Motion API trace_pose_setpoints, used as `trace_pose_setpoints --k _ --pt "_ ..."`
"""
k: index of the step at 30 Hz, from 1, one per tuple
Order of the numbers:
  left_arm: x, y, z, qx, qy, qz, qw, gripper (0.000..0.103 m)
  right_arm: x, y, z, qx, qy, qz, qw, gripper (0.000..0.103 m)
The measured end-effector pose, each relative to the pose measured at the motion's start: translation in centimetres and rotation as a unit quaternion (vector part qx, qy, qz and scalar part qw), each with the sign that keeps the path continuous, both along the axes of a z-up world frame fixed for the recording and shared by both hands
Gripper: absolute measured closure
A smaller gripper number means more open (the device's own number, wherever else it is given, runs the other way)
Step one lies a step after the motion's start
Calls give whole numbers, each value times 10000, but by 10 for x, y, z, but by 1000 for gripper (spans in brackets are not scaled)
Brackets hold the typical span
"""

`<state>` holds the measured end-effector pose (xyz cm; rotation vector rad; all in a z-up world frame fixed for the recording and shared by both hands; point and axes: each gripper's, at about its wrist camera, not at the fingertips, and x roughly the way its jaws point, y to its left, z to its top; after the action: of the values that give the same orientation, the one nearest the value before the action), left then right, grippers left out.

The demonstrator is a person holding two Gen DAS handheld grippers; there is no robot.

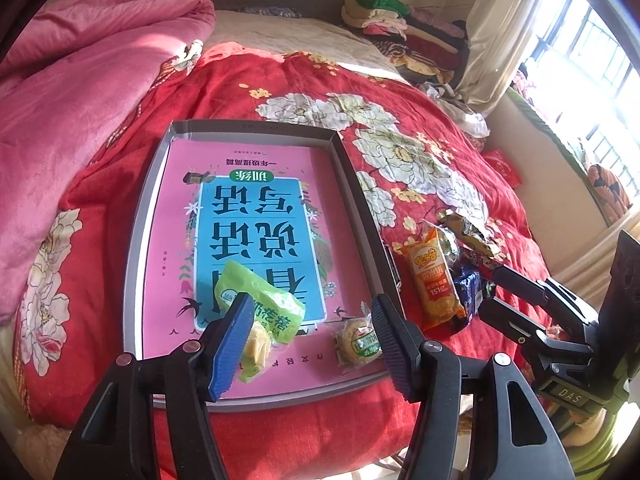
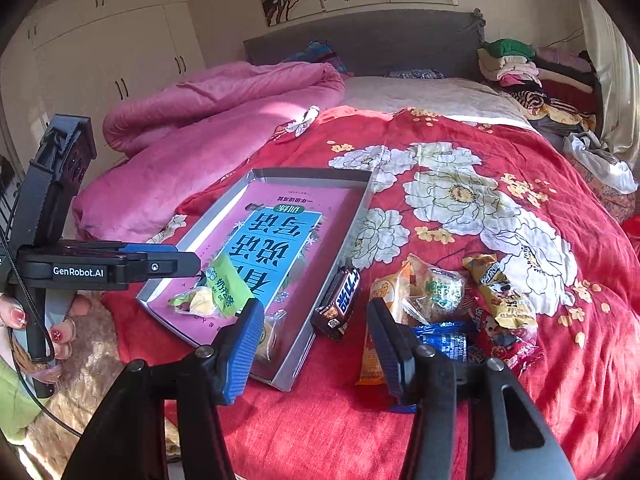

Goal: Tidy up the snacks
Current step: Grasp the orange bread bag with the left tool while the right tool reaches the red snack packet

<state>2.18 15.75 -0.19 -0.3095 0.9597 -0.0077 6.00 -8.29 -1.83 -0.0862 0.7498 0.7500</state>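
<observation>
A shallow grey box tray [image 1: 352, 168] lies on a red floral bedspread [image 1: 280, 80], with a pink and blue workbook [image 1: 256, 208] flat inside it. At the near end of the tray, on the workbook, lie a green snack packet [image 1: 264, 304] with a yellow piece showing through its clear end, and to its right a round pastry in a clear wrapper [image 1: 358, 342]. The left gripper [image 1: 314, 344] hangs over these two with its jaws standing wide apart and nothing pressed between them. Right of the tray, on the bedspread, the rest of the snacks sit in a loose pile: a dark chocolate bar [image 2: 338, 300] leaning against the tray's right wall, an orange packet [image 1: 434, 280], a second wrapped pastry [image 2: 438, 292], a yellow crisp packet [image 2: 502, 292], a blue foil packet [image 2: 444, 342] and a red packet [image 2: 504, 344]. The right gripper [image 2: 316, 344] hovers near the chocolate bar, its jaws apart and empty. A pink quilt [image 1: 80, 80] is heaped at the far left.
</observation>
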Motion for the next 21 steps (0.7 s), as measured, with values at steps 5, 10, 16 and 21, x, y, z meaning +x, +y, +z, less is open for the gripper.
trace_pose_setpoints --k 5,10,16,21 --pt "2 -15 5 -4 -50 -150 9999 30 0 -15 7 103 -92 -160 9998 45" --pt "5 -34 5 -7 -30 -350 9994 29 1 -34 14 164 -176 -393 9989 45" --pt "8 -53 7 -23 -26 -530 9986 29 2 -59 19 193 -276 -701 9970 44" --pt "12 -63 8 -94 23 -596 9982 29 5 -77 18 195 -277 -899 9954 44"
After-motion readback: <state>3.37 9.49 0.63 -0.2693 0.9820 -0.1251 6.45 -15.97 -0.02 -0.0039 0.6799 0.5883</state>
